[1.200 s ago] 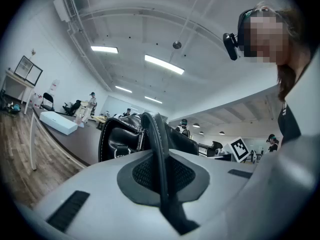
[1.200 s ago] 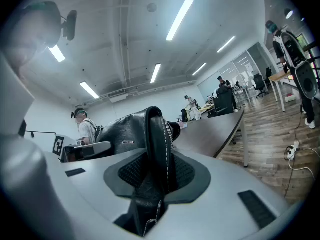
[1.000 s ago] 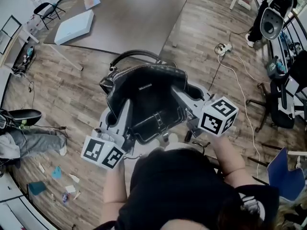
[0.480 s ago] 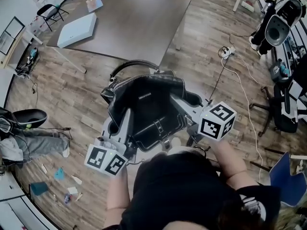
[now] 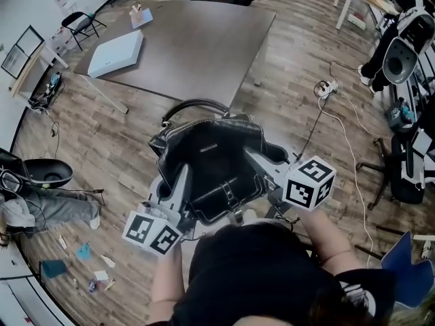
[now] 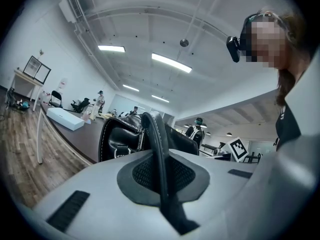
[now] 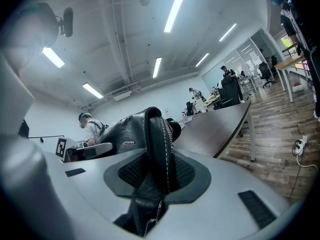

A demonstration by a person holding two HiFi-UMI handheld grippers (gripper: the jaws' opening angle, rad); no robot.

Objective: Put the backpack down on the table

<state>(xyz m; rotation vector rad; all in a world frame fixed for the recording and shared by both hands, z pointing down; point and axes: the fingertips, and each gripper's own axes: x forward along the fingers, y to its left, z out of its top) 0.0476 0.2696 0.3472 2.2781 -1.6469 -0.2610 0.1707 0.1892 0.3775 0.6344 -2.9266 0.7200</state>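
Observation:
A black leather backpack (image 5: 207, 156) hangs in the air between my two grippers, over the wood floor just short of the brown table (image 5: 197, 43). My left gripper (image 5: 181, 176) is shut on a thin black strap (image 6: 159, 154) at the bag's left side. At the bag's right side, my right gripper (image 5: 253, 153) is shut on a thick stitched leather strap (image 7: 159, 149). The bag's top carry handle (image 5: 194, 104) arches toward the table's near edge. In the left gripper view the bag's body (image 6: 120, 136) shows beyond the left gripper (image 6: 161, 176); in the right gripper view the bag (image 7: 127, 131) shows beyond the right gripper (image 7: 159, 173).
A flat white box (image 5: 117, 45) and a small holder (image 5: 139, 13) lie on the table's far left. A power strip with cable (image 5: 327, 87) trails on the floor at right. Chairs (image 5: 401, 175) stand at right, and clutter (image 5: 41, 202) lies on the floor at left.
The table has come nearer to the backpack in the head view. Both grips on the straps are unchanged and the bag hangs as before.

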